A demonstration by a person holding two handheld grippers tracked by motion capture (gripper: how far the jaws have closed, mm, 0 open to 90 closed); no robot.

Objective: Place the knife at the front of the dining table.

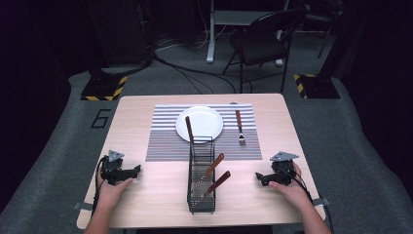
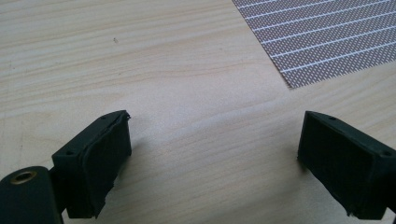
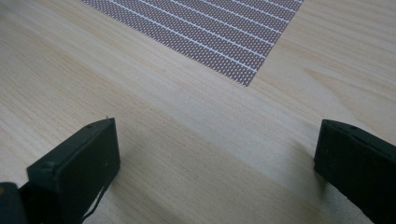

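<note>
Both grippers rest low on the table (image 1: 146, 195), one at each side, and neither holds anything. The left gripper (image 1: 138, 169) has its jaws spread wide over bare wood, and its own view confirms it: the left gripper (image 2: 212, 140) has nothing between its pads, with a corner of the striped placemat (image 2: 327, 37) up ahead. The right gripper (image 1: 258, 178) is likewise wide apart, pointing inward, and the right gripper (image 3: 215, 158) looks at wood and the mat's near corner.

Between them stands the black wire rack (image 1: 201, 178), near the table's front edge. Two wooden-handled knives (image 1: 213, 176) lean in it, handles tilted up toward the right, and a third wooden handle (image 1: 189, 129) stands upright at the rack's far end. Beyond lie the white plate (image 1: 199, 123) on the mat and a fork (image 1: 239, 127) just to its right.

The work looks like laying the setting, so the next pick is probably a handle from the rack. The knives lean toward the right gripper, which sits near them, so that side has the easier reach. It should come in above the rack's rim, close squarely on the wood and lift along the lean so the blade does not catch the wires.
</note>
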